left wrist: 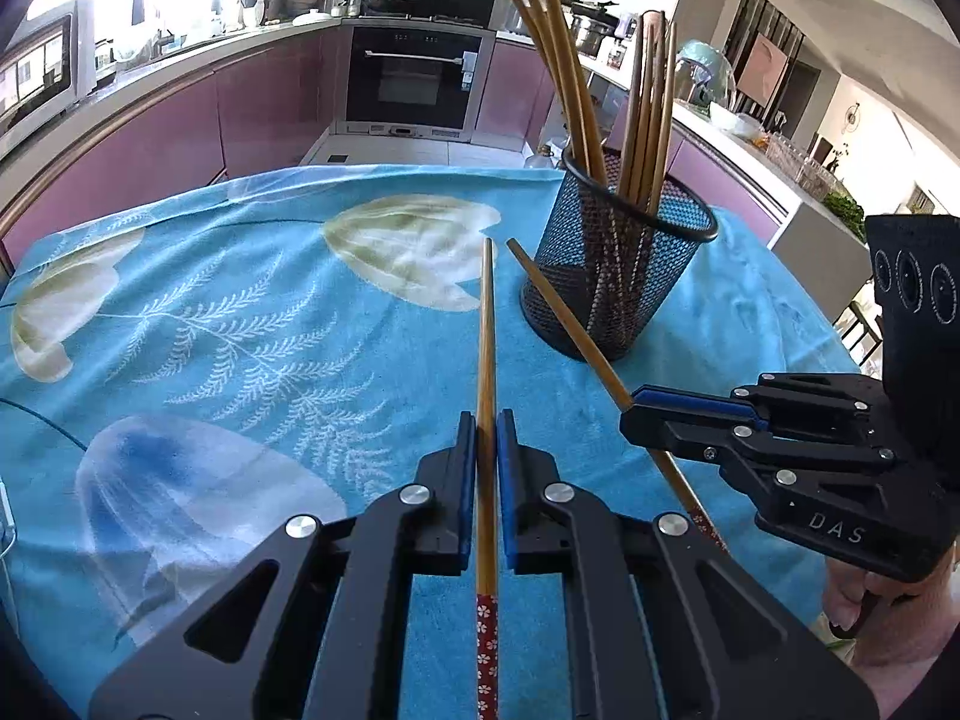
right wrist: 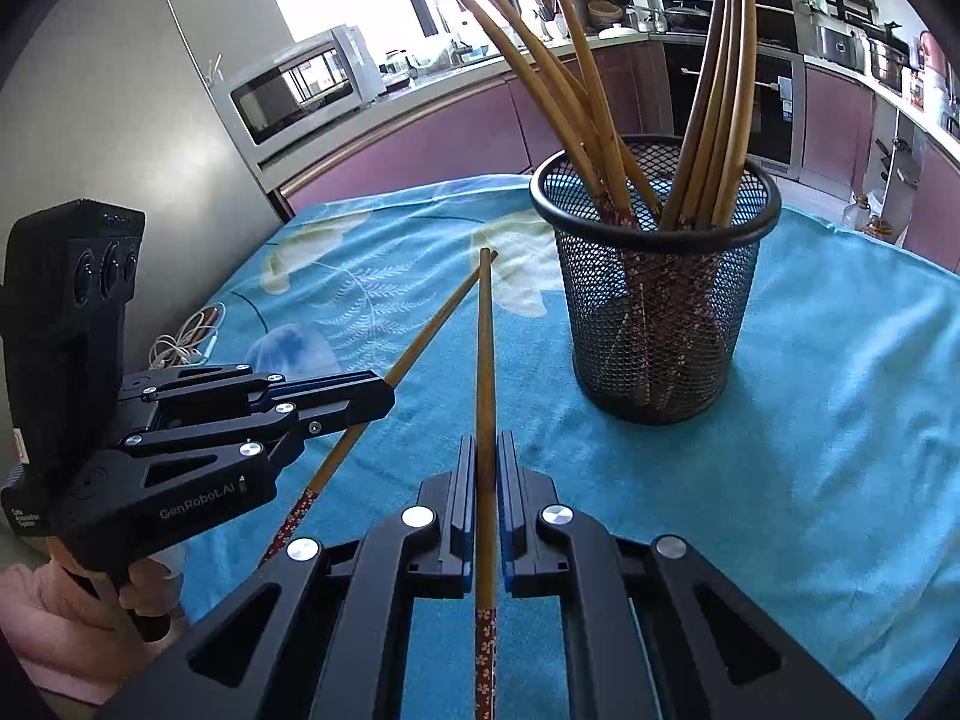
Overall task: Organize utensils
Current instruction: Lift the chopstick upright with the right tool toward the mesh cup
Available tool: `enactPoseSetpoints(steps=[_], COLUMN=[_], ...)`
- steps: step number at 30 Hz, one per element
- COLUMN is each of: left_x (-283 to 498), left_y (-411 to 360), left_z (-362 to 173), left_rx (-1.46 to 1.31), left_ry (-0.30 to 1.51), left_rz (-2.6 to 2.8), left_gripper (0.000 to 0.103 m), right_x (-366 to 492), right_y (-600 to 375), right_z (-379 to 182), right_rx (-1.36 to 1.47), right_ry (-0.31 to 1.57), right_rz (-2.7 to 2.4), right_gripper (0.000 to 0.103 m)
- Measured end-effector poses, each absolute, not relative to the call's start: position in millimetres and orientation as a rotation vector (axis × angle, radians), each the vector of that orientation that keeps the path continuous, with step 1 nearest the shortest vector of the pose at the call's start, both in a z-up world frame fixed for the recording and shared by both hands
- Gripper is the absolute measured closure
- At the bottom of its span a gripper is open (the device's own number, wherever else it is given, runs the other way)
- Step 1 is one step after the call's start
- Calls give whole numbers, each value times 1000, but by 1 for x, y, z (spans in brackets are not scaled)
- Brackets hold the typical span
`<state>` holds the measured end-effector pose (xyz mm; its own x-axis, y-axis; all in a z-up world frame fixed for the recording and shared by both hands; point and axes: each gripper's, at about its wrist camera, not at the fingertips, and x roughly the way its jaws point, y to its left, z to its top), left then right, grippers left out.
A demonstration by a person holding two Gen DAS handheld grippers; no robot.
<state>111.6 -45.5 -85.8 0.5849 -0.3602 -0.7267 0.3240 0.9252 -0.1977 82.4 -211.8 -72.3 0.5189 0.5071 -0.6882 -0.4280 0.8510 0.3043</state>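
Here, bench (left wrist: 240, 312) under a blue floral cloth, black mesh cup (right wrist: 654, 300) upright on it with chopsticks inside, left gripper (left wrist: 486, 468) fingers clenched on one chopstick (left wrist: 487, 360), right gripper (right wrist: 487, 480) fingers clenched on another chopstick (right wrist: 485, 360), tips near the cup.

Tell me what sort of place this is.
A home kitchen, most likely: a built-in oven under a hob, a microwave on the counter, and purple cabinets around a cloth-covered table.
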Motion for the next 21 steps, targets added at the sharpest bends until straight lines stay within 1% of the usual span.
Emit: enactPoseSetpoints(steps=[5,21], left_x=[101,83], left_y=[-40,-47], left_z=[-66,-29], left_rx=[-83,-128], left_ry=[819,728], left_rz=[-448,-546], left_gripper=[95,95], right_x=[73,60], right_y=[-226,-252], right_z=[-60,-37], right_rx=[141,185], right_ry=[804,702], right_rz=[579,568], right_gripper=[97,97])
